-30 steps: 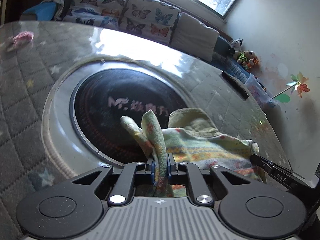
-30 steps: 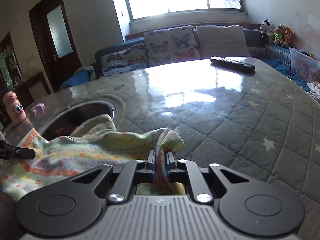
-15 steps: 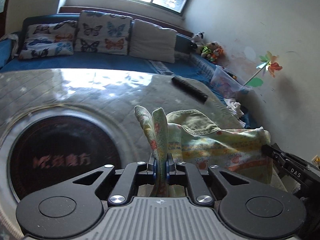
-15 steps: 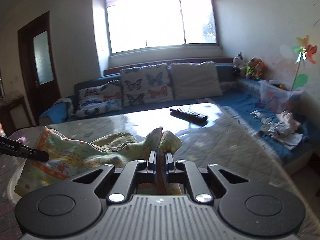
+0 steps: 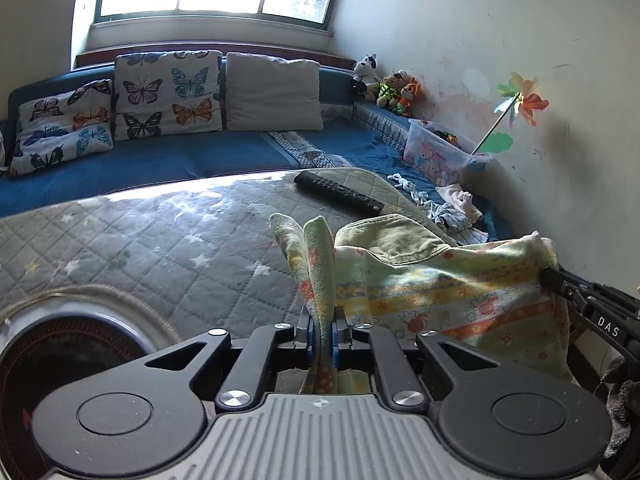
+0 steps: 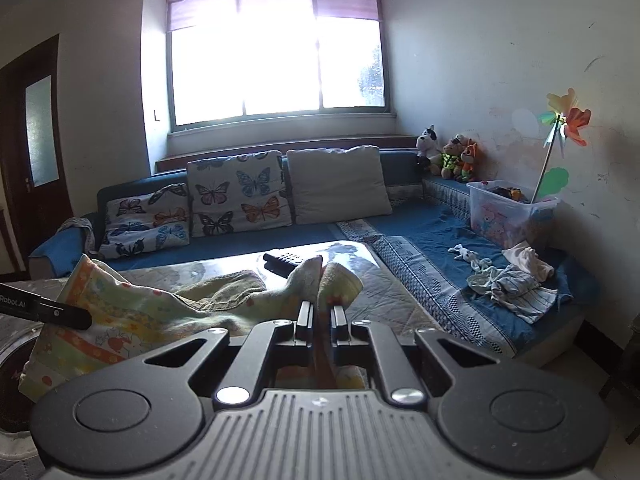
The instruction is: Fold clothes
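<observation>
A small yellow-green patterned garment (image 5: 440, 284) with orange and red prints hangs stretched between my two grippers above the quilted table (image 5: 160, 248). My left gripper (image 5: 322, 334) is shut on one bunched corner, which sticks up between its pads. The right gripper's black fingers (image 5: 580, 296) pinch the other corner at the right of the left wrist view. In the right wrist view my right gripper (image 6: 321, 322) is shut on a bunched corner of the garment (image 6: 132, 316), and the left gripper's fingers (image 6: 52, 310) hold the far corner at the left.
A black remote (image 5: 340, 192) lies on the table's far side. A round dark inset (image 5: 68, 360) with a pale rim sits at the table's near left. Behind stands a blue sofa (image 6: 360, 232) with butterfly cushions, loose clothes (image 6: 516, 284) and a plastic toy box (image 6: 504, 208).
Both grippers have lifted and tilted up with the garment held taut between them. The views swung from the table top and dark inset toward the sofa, window and wall.
</observation>
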`<action>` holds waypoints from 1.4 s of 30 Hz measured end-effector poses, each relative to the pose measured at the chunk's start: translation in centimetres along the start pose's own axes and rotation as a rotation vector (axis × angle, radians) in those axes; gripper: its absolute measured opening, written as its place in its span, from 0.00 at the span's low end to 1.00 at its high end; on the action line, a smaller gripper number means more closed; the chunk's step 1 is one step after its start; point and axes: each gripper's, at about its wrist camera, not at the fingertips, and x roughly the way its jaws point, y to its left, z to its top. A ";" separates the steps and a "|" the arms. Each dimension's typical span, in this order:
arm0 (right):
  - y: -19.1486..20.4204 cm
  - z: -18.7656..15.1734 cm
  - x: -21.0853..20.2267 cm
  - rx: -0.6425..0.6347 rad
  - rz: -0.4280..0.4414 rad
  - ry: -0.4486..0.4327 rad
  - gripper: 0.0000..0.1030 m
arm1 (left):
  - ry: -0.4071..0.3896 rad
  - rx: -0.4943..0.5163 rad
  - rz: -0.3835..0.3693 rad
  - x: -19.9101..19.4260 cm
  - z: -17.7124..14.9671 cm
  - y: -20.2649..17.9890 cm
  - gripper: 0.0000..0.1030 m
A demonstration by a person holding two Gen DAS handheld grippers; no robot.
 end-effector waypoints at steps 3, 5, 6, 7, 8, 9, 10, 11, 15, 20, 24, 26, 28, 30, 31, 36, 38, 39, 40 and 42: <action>-0.4 0.0 0.6 0.002 -0.013 -0.001 0.07 | 0.009 0.008 0.003 0.8 0.2 -0.4 0.09; -0.8 0.0 0.9 0.007 -0.021 0.003 0.07 | 0.015 0.013 0.004 1.3 0.3 -0.7 0.09; -1.0 -0.1 1.2 0.010 -0.027 0.006 0.07 | 0.018 0.016 0.005 1.5 0.4 -0.8 0.09; -1.1 -0.2 1.4 0.012 -0.030 0.009 0.07 | 0.021 0.018 0.006 1.8 0.4 -1.0 0.09; -1.2 -0.3 1.5 0.012 -0.033 0.013 0.07 | 0.023 0.021 0.007 2.0 0.5 -1.1 0.09; -1.2 -0.3 1.7 0.012 -0.036 0.017 0.07 | 0.026 0.023 0.008 2.3 0.5 -1.2 0.09; -1.3 -0.4 1.8 0.012 -0.038 0.020 0.07 | 0.029 0.026 0.008 2.5 0.6 -1.3 0.09; -1.4 -0.5 2.0 0.013 -0.041 0.024 0.07 | 0.032 0.028 0.009 2.7 0.6 -1.4 0.09; -1.5 -0.8 2.6 0.019 -0.050 0.039 0.07 | 0.044 0.038 0.020 3.4 0.5 -1.6 0.09; -1.4 -1.3 3.4 0.025 -0.058 0.065 0.07 | 0.062 0.044 0.029 4.1 0.4 -1.7 0.09; -1.3 -1.9 4.1 0.028 -0.072 0.095 0.07 | 0.081 0.040 0.038 4.7 0.2 -1.4 0.09; -1.3 -2.1 4.4 0.030 -0.079 0.107 0.08 | 0.090 0.041 0.044 4.9 0.0 -1.2 0.11; -1.5 -2.3 4.6 0.030 -0.095 0.112 0.09 | 0.091 0.049 0.062 5.0 -0.1 -1.2 0.12; -1.7 -2.4 4.7 0.033 -0.101 0.120 0.10 | 0.091 0.049 0.075 5.1 -0.3 -0.9 0.14; -1.7 -2.4 4.8 0.033 -0.104 0.121 0.10 | 0.091 0.048 0.080 5.1 -0.3 -0.8 0.17; -1.1 -2.8 4.6 0.030 -0.089 0.124 0.28 | 0.080 0.058 0.093 4.8 -0.4 -0.5 0.42; -0.8 -3.0 4.7 0.025 -0.074 0.128 0.34 | 0.077 0.070 0.098 4.7 -0.5 -0.7 0.53; -0.5 -3.0 4.8 0.022 -0.065 0.130 0.35 | 0.075 0.075 0.099 4.7 -0.6 -0.8 0.54; -0.3 -3.2 4.8 0.020 -0.056 0.133 0.36 | 0.075 0.077 0.095 4.6 -0.7 -0.8 0.55; 0.3 -3.5 4.9 0.019 -0.035 0.139 0.44 | 0.081 0.083 0.090 4.6 -0.9 -0.9 0.58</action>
